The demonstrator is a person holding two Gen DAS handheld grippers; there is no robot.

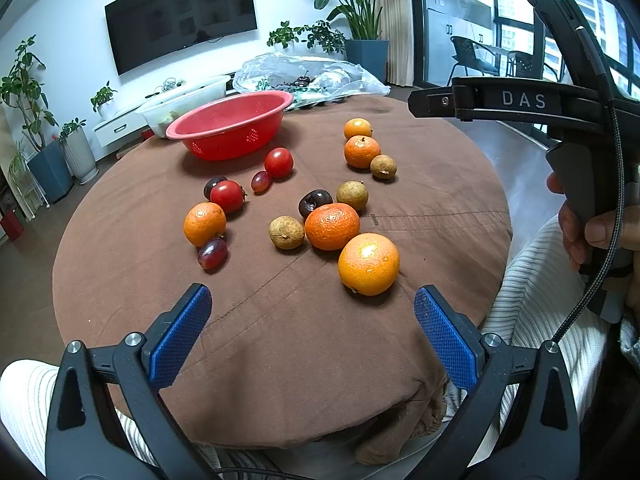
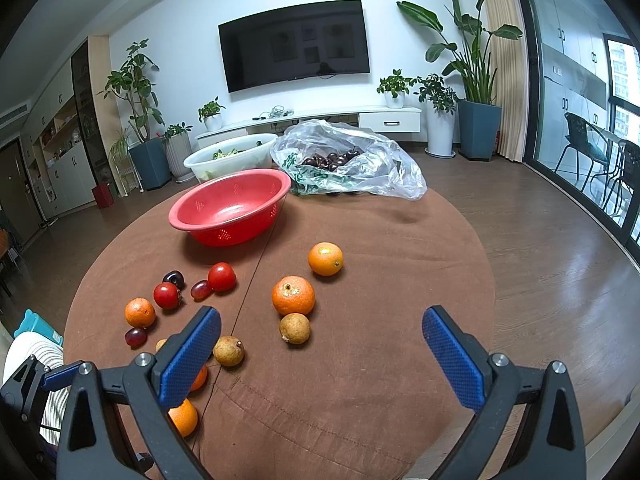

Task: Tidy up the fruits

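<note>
we hold both the left gripper [image 1: 312, 316] and right gripper [image 2: 322, 340] with fingers spread, empty; the nearest round orange mandarin [image 1: 368, 264] looks light, firm, rollable, so we'd pinch its middle.

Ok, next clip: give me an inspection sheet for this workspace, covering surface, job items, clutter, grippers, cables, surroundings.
Surface: round table under a brown cloth, some creases.
Job's things: red basket, nothing seen inside; oranges, tomatoes, grapes, dark cherries and small brown fruits loose on the cloth.
Clutter: plastic bag holding dark cherries; white tub with greens, both at the far edge.
Grippers: left gripper open, holding nothing; right gripper open, holding nothing.
Cables: braided cable hanging by the right gripper's handle.
Surroundings: wall television, potted plants, glass doors at the right.
</note>
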